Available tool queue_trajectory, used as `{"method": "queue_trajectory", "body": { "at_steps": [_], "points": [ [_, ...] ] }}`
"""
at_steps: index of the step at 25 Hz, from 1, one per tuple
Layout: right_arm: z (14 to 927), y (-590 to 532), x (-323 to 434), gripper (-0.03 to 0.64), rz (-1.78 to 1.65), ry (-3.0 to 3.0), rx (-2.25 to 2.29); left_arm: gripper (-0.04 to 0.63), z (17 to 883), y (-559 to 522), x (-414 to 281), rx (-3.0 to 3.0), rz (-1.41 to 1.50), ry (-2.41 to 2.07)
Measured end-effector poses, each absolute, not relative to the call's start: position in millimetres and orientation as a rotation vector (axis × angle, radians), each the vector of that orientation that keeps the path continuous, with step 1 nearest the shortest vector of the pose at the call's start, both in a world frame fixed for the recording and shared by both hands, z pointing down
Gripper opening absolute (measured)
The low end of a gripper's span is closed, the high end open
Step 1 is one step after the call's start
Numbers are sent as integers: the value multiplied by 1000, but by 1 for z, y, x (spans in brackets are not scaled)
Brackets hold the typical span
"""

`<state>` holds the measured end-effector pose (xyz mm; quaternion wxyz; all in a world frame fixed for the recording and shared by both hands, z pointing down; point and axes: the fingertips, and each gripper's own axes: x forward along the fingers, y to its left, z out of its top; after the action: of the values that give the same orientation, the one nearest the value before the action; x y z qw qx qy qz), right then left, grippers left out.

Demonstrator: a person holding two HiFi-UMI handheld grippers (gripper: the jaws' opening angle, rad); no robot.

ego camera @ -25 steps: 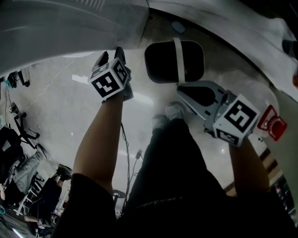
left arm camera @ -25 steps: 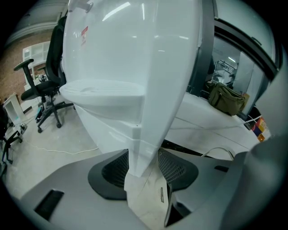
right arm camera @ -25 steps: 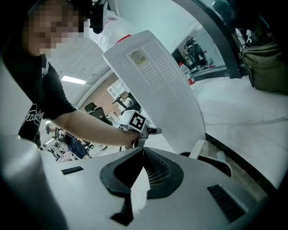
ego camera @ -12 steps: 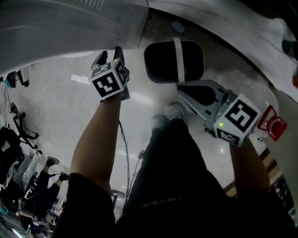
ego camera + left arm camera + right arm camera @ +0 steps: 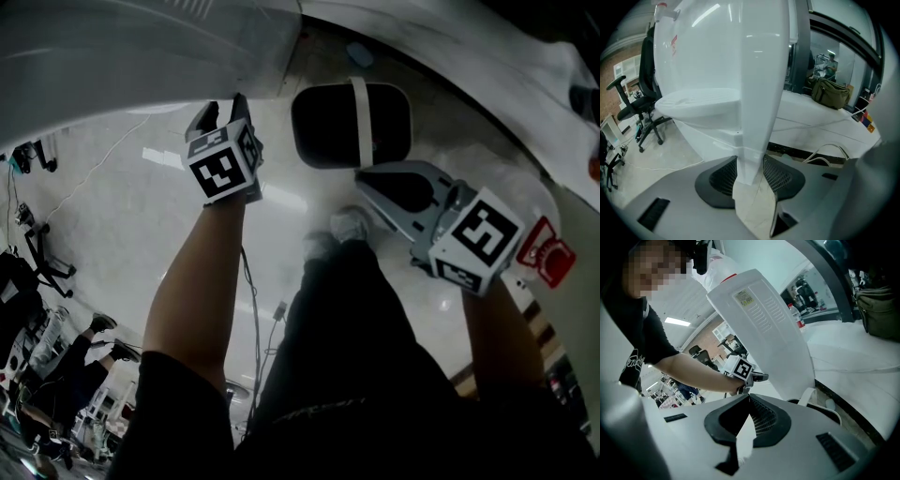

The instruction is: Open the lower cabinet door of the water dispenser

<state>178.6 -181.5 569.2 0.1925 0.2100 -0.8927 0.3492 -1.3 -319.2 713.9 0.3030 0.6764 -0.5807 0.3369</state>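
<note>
Pale floor [image 5: 103,197] — left gripper [image 5: 751,174] seemingly clamps door edge [image 5: 757,93]

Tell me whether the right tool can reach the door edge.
Probably yes: the right tool is empty, and only open floor separates it from the door edge, though the left tool grips that edge.

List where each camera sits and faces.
Head view: head-mounted, facing down at the floor; shows forearms, legs, left gripper, right gripper.
Left gripper view: on the left gripper, facing the water dispenser; jaws clamp its door edge.
Right gripper view: on the right gripper, facing the water dispenser; jaws together, empty.
Shared: head and right gripper views both show the left gripper.
</note>
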Motion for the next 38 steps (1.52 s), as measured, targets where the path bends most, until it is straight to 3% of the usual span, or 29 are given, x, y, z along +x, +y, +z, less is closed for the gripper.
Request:
{"method": "queue_trajectory", "body": {
  "at_steps": [24,26,38],
  "points": [
    [566,-181,175,12,967,-2499,551,153,720,-297,-17,1795,963,-1506],
    [565,-178,169,12,966,-2500,540,110,719,-290,-20,1802,1009,-1490],
    [564,-156,145,12,931,-2503,436,95,719,-259,-44,1770,1047,-1486]
  ]
}}
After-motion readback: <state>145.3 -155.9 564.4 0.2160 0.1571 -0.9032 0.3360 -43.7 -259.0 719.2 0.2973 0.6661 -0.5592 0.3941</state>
